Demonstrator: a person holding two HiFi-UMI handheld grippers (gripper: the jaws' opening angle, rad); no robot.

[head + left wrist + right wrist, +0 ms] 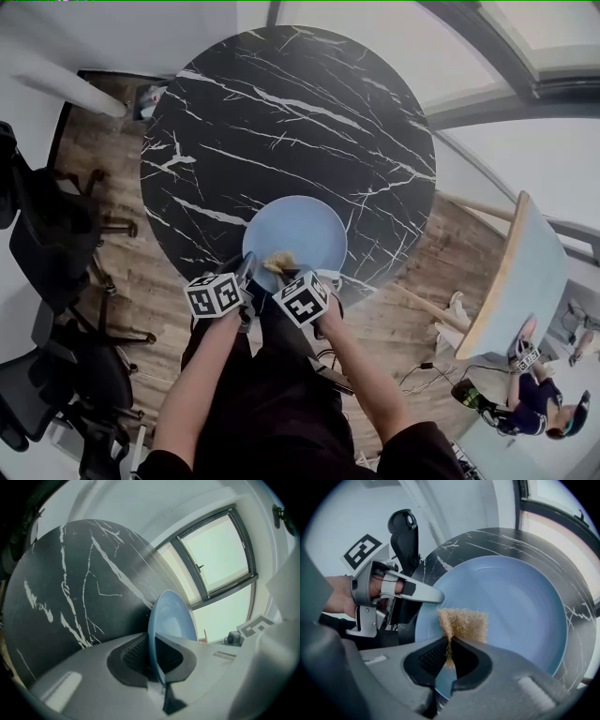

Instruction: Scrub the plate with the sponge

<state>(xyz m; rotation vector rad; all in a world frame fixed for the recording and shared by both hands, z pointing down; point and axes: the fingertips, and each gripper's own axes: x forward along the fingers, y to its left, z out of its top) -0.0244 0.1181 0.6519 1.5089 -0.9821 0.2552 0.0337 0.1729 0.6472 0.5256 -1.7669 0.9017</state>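
A light blue plate (298, 232) lies at the near edge of the round black marble table (281, 122). My left gripper (246, 272) is shut on the plate's near left rim; in the left gripper view the plate (171, 616) stands edge-on between the jaws. My right gripper (281, 277) is shut on a tan fibrous sponge (279, 263). In the right gripper view the sponge (464, 624) rests against the near part of the plate (511, 602), with the left gripper (440, 596) clamped on the rim beside it.
Black office chairs (47, 244) stand on the wooden floor at the left. A pale blue table (520, 281) and a seated person (534, 394) are at the right. A large window (220, 550) lies beyond the marble table.
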